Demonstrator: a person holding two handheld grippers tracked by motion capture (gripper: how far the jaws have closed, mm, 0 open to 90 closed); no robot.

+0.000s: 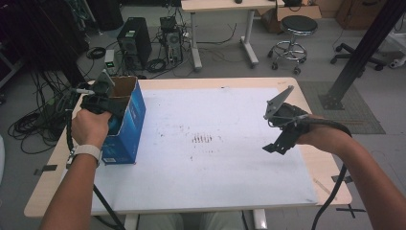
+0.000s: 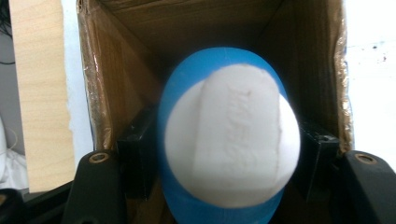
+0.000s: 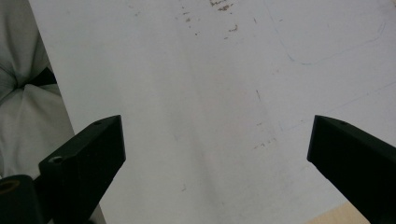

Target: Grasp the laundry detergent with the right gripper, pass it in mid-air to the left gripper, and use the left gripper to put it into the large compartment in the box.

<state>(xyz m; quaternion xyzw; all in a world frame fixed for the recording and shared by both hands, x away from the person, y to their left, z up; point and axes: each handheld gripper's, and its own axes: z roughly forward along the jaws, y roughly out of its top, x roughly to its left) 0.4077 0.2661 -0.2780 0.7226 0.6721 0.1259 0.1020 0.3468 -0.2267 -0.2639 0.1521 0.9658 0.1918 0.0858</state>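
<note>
My left gripper [image 1: 99, 102] reaches into the open top of a blue cardboard box [image 1: 128, 120] standing at the table's left side. In the left gripper view its black pads [image 2: 138, 154] press from both sides on a blue, egg-shaped object with a white embossed face [image 2: 231, 140], held inside the box's brown walls [image 2: 130, 60]. My right gripper [image 1: 277, 143] hovers over the right part of the white sheet [image 1: 215, 163], tilted down. Its jaws stand wide apart with nothing between them, as the right gripper [image 3: 217, 149] view shows above the bare sheet [image 3: 196, 93].
The white sheet covers most of the wooden table [image 1: 328, 175] and bears some dark marks [image 1: 202, 139] in its middle. Beyond the far edge are a computer tower [image 1: 134, 40], cables, a stool [image 1: 293, 40] and another table. A black post [image 1: 364, 52] slants at the right.
</note>
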